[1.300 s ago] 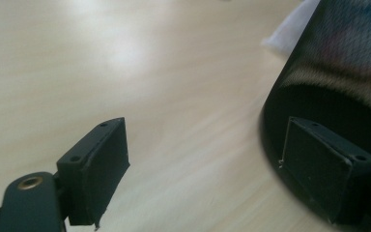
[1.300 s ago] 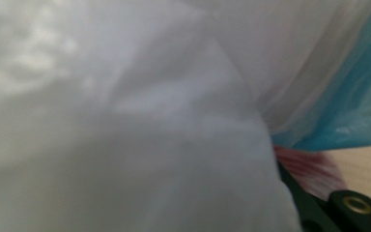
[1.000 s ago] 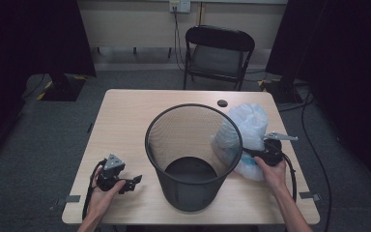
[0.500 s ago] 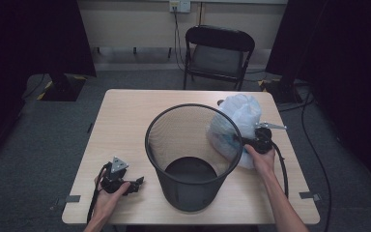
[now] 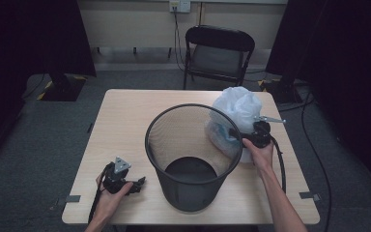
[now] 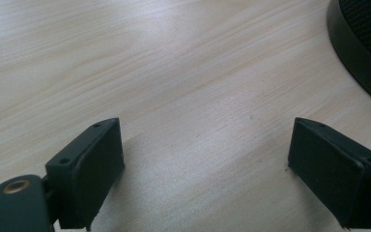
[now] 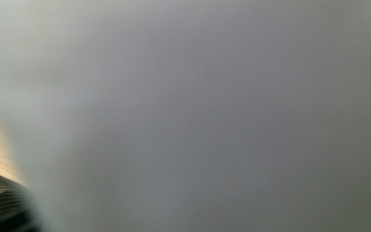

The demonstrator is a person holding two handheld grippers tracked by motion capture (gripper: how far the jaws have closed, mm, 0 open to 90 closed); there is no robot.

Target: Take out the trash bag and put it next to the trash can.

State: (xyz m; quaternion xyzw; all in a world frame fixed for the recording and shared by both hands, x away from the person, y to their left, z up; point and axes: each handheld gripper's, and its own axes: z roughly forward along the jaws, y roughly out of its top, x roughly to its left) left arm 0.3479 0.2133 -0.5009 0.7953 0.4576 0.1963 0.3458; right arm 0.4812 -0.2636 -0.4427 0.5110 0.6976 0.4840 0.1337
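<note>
Right gripper [image 5: 236, 137], right of centre frame, has just been opening its jaws against the plastic bag [image 5: 236, 113]; contact unclear. Bag sits beside the mesh bin [image 5: 193, 154]. Judged light, soft, slippery: pinch a bunched fold.

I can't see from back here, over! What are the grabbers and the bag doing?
Left gripper open, idle on table. Right gripper at white plastic bag, jaws just opening. Bag beside mesh bin, not in.
</note>
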